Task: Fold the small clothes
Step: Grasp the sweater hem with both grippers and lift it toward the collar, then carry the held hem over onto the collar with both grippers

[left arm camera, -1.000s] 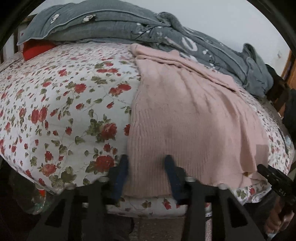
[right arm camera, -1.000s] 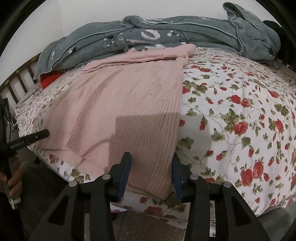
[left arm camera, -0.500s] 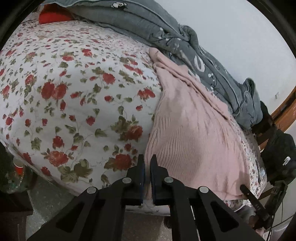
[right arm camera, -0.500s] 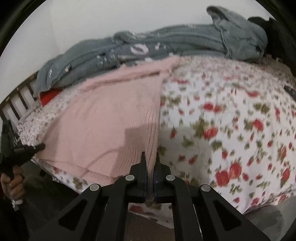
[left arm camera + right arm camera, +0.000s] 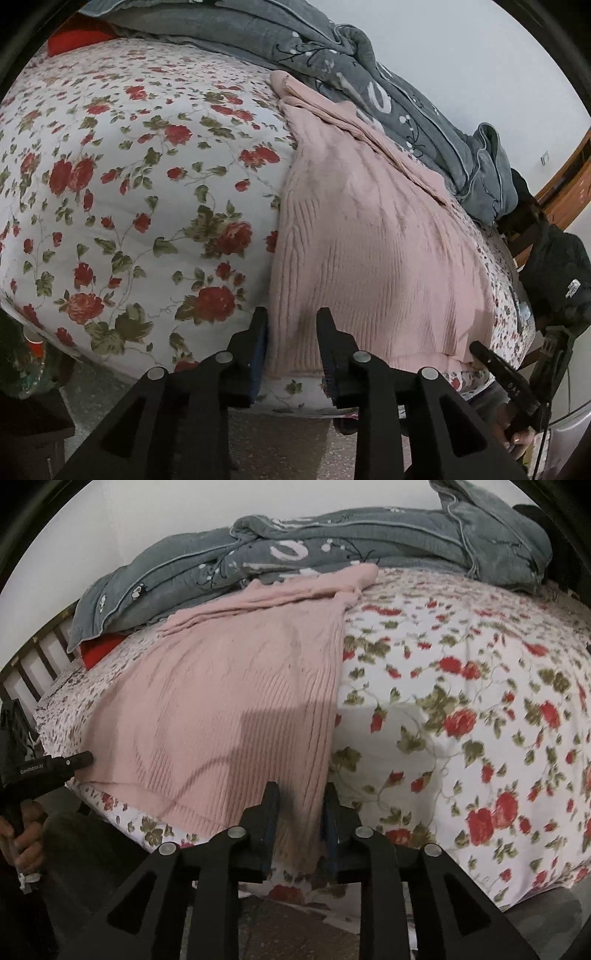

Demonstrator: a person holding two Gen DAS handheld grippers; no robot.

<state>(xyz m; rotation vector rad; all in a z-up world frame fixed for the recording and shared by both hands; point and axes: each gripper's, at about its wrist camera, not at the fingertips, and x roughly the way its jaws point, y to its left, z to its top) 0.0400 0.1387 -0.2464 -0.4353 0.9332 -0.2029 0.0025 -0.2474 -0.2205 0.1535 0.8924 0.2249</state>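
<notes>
Floral bed (image 5: 110, 192), pink sweater (image 5: 369, 240) flat. Left tongs (image 5: 291, 332) and right tongs (image 5: 301, 812) opening, hem corners between, unpinched. Bite deep, then lift evenly toward far collar.

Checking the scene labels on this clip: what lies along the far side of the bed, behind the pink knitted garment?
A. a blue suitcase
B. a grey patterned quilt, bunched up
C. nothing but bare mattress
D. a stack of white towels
B: a crumpled grey quilt with pale markings lies past the far end of the pink knitted garment on the floral bedspread.
</notes>
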